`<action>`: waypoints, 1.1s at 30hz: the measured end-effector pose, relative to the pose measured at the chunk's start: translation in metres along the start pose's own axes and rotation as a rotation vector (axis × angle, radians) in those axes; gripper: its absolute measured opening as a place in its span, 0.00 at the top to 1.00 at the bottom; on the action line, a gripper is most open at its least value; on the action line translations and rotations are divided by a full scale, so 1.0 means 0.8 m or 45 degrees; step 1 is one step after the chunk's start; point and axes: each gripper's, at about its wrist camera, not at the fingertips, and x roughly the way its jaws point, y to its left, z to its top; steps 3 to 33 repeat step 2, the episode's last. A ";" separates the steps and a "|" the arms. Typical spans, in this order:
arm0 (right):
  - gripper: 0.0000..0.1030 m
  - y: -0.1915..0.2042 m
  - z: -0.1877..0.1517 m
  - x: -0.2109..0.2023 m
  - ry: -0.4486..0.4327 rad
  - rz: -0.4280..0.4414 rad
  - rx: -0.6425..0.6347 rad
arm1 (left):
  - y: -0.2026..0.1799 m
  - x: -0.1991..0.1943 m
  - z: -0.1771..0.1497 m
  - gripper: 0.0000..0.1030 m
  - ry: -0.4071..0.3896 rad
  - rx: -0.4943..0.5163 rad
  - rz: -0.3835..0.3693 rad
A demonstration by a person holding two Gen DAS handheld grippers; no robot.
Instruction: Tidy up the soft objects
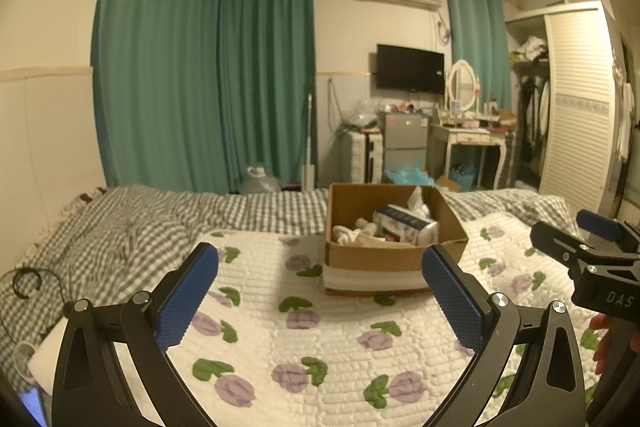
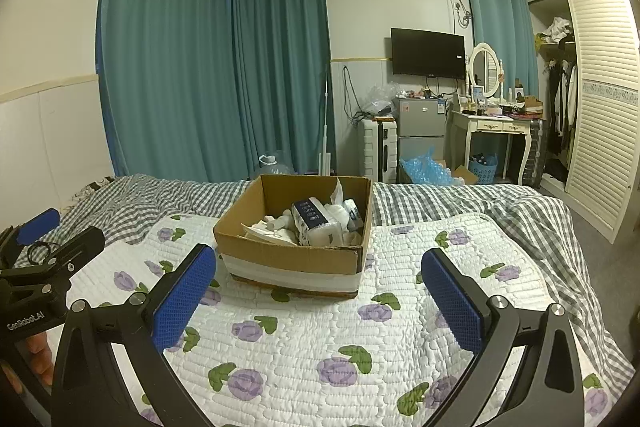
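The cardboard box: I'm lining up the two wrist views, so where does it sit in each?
Left wrist view: cardboard box right of centre, beyond the open left gripper, on the floral quilt.
Right wrist view: the box left of centre, beyond the open right gripper.
Shared landmark: the wall TV.

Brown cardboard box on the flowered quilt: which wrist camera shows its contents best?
The right wrist view. There the brown cardboard box sits nearly centred between the open tongs, and its packs and white soft items show clearly. In the left wrist view the box is off to the right, its near corner hidden behind one blue pad.
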 end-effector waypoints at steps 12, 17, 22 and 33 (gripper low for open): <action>0.00 0.001 -0.002 0.000 0.001 0.001 0.000 | -0.002 0.000 0.000 0.00 0.007 0.010 -0.003; 0.00 0.001 -0.002 0.000 0.001 0.001 0.000 | -0.002 0.000 0.000 0.00 0.007 0.010 -0.003; 0.00 0.001 -0.002 0.000 0.001 0.001 0.000 | -0.002 0.000 0.000 0.00 0.007 0.010 -0.003; 0.00 0.001 -0.002 0.000 0.001 0.001 0.000 | -0.002 0.000 0.000 0.00 0.007 0.010 -0.003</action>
